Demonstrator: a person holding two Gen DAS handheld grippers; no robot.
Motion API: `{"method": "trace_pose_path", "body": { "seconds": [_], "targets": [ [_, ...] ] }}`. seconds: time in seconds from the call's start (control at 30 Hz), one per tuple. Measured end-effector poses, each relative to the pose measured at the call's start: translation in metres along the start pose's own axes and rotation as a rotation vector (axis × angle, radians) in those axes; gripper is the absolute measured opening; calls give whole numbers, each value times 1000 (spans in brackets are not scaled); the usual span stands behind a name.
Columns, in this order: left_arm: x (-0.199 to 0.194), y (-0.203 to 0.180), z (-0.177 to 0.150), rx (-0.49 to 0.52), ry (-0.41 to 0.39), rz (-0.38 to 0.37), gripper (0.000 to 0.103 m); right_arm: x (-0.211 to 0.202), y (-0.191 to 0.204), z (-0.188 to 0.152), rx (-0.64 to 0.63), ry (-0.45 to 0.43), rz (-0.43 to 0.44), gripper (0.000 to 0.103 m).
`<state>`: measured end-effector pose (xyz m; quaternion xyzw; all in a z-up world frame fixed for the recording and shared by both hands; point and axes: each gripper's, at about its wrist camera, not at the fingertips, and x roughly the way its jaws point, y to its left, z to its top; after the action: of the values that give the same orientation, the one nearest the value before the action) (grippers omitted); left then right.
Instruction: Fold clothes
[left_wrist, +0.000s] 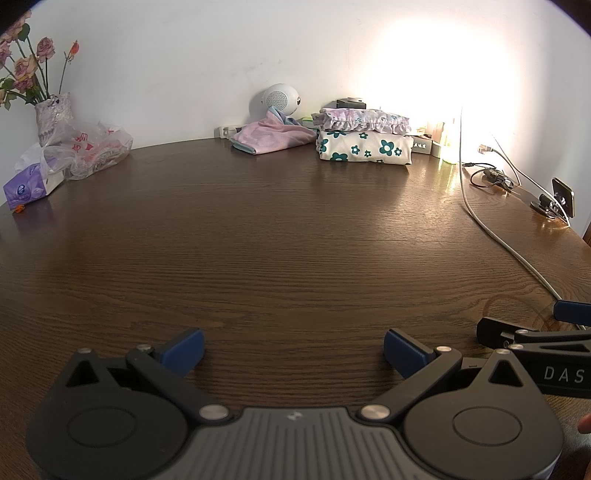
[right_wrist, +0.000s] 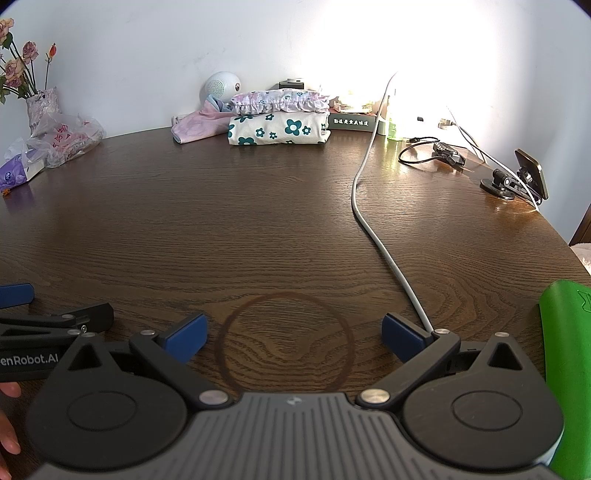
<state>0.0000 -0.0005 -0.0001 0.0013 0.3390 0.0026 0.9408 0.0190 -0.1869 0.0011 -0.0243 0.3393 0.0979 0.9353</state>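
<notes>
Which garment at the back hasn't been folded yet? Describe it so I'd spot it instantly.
Look along the wooden table's far edge by the white wall. Below the round white speaker lies a crumpled pink cloth. Unlike the folded stack to its right, it is plain, loose and unfolded.

We find the table's (right_wrist: 258, 229) middle bare; folded clothes (right_wrist: 279, 127) line its far edge, a white cable (right_wrist: 373, 229) crosses its right side.
</notes>
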Motion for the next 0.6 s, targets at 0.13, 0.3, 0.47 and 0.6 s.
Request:
{"method": "trace_pose_path", "body": {
  "seconds": [0.13, 0.3, 0.47, 0.6],
  "targets": [
    [0, -1, 0, 0, 0, 2, 103, 0, 0, 0, 0, -1, 0, 102],
    [0, -3, 0, 0, -1, 4, 103, 0, 0, 0, 0, 0, 0, 102],
    [0, -5, -1, -1, -1, 6, 103, 1, -2, 1, 1, 0, 1, 102],
    [-2, -7, -2, 2, -1, 6, 103, 3, -3, 4, 2, 0, 2, 102]
  ]
}}
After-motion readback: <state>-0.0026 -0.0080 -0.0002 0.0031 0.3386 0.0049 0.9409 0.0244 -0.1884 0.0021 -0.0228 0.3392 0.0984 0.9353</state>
